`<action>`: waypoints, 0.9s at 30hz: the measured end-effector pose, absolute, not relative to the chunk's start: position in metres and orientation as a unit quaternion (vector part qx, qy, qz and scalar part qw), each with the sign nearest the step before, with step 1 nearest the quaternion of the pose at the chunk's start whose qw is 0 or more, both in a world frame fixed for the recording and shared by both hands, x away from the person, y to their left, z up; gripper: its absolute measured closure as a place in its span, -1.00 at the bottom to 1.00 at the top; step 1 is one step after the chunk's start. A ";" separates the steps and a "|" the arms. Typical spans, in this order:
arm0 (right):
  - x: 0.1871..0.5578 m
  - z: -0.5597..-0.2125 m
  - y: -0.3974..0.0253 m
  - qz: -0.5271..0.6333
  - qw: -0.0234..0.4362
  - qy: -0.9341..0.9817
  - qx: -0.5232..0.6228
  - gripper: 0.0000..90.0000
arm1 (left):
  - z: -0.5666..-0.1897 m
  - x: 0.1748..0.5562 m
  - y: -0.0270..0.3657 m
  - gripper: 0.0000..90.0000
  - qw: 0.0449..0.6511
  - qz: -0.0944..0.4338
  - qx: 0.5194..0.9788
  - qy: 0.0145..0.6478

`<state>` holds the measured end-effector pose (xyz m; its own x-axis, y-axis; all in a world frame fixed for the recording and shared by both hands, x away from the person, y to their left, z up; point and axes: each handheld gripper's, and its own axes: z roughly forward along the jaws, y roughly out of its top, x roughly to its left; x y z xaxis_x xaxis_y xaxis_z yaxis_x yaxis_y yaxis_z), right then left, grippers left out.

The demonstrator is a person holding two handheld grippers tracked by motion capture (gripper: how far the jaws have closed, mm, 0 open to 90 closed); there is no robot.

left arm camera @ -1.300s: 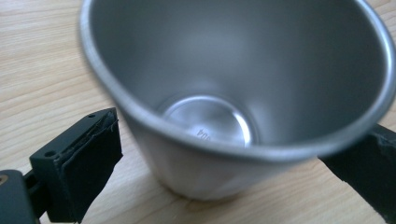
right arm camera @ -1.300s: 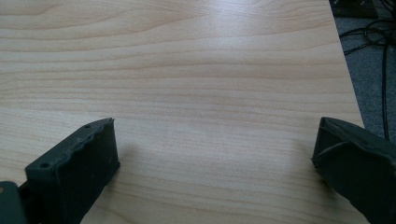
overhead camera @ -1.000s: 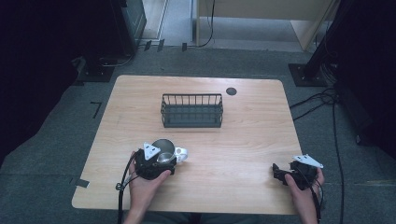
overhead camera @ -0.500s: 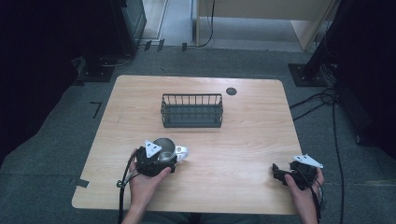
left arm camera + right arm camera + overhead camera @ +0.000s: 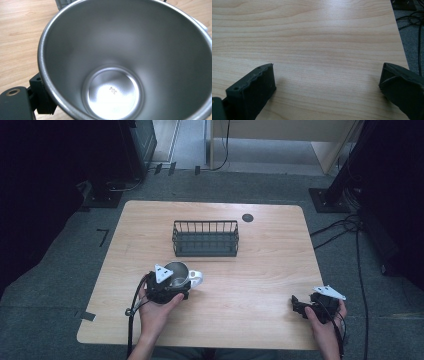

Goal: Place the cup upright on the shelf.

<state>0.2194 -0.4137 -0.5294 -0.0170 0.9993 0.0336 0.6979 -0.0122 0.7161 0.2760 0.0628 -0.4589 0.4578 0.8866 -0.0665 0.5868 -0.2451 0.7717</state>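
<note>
Left gripper (image 5: 167, 290) grasps a steel mug (image 5: 176, 274) at its rim.
Right gripper (image 5: 306, 307) rests released on the desk (image 5: 260, 270); the smooth rim could slip free.

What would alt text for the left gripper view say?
Looking straight down into an empty steel cup, with "304" stamped on its shiny bottom. One black jaw of the left gripper shows outside the cup's rim at lower left, over a light wooden table.
</note>
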 end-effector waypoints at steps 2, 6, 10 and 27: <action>0.219 -0.529 -0.414 0.288 0.262 0.652 0.650 -1.00 | -0.456 0.278 0.062 -0.82 0.384 0.195 0.762 0.483; 0.219 -0.529 -0.414 0.288 0.261 0.652 0.651 -1.00 | -0.450 0.282 0.061 -0.82 0.383 0.197 0.765 0.480; 0.219 -0.530 -0.414 0.289 0.262 0.652 0.650 -1.00 | -0.442 0.287 0.061 -0.82 0.387 0.196 0.762 0.481; 0.219 -0.529 -0.414 0.291 0.260 0.651 0.651 -1.00 | -0.405 0.319 0.054 -0.82 0.395 0.205 0.752 0.486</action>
<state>0.2193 -0.4140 -0.5294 -0.0182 0.9990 0.0411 0.6963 -0.0168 0.7176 0.3195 0.0536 -0.4050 0.4427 0.8935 -0.0760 0.5699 -0.2149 0.7931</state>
